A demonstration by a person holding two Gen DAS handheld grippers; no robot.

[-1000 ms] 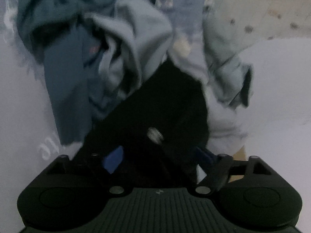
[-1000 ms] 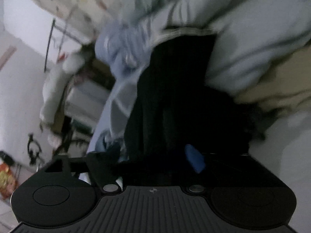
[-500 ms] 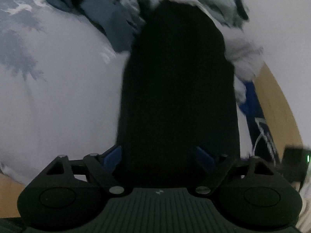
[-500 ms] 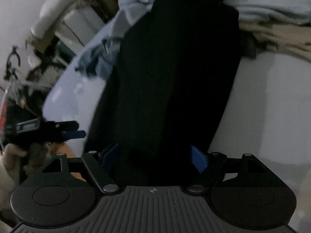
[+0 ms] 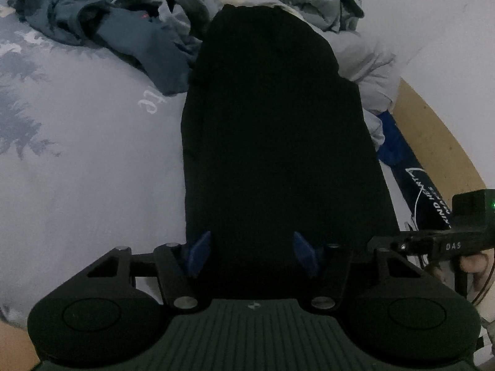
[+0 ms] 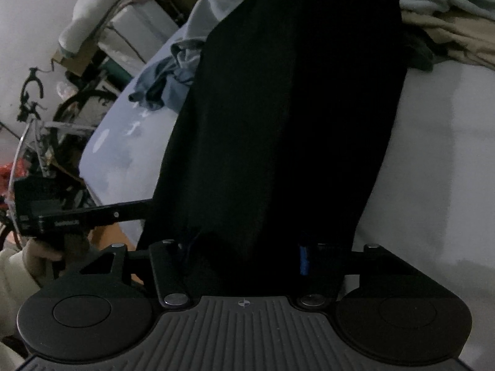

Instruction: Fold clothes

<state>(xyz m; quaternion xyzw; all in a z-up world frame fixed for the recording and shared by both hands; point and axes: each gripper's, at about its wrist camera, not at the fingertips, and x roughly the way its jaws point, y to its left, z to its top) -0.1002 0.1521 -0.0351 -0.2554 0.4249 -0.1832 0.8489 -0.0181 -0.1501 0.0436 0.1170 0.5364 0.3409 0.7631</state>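
On the bed [image 5: 77, 170], a long black cloth [image 5: 272, 139], flat and smooth, stretching away from both claws. Far end up against a messy heap of clothes: a dark blue-grey piece [image 5: 130, 31] just to its left, a pale grey bundle [image 5: 309, 0] behind and to its right. Near end right under the left claw [image 5: 251, 247]. Left claw half spread and closing, its two blue pads [image 5: 198, 253] on either side of a strip of the black cloth, cloth between them, no squeeze to be seen yet. Off to the right in the left wrist view, a blue thing with white letters [image 5: 411, 179] beside the cloth, next to a wooden edge [image 5: 433, 130], and the other tool held in a hand [image 5: 473, 262]. From the right wrist view, the same black cloth [image 6: 287, 108] again, long and dark, running up to a tan cloth [image 6: 448, 37] at the top right and passing a crumpled blue-grey piece [image 6: 167, 74] on the left. Right claw [image 6: 247, 252] at the near end too, half spread and closing, black cloth between its pads; left pad hard to see in the dark, right pad [image 6: 304, 259] a thin blue strip at the cloth's edge. No clear pinch here either. At the left edge, the left tool [image 6: 77, 216] in a hand [image 6: 40, 252] with a cream sleeve [image 6: 12, 278]. Both claws side by side at the same end of the cloth.
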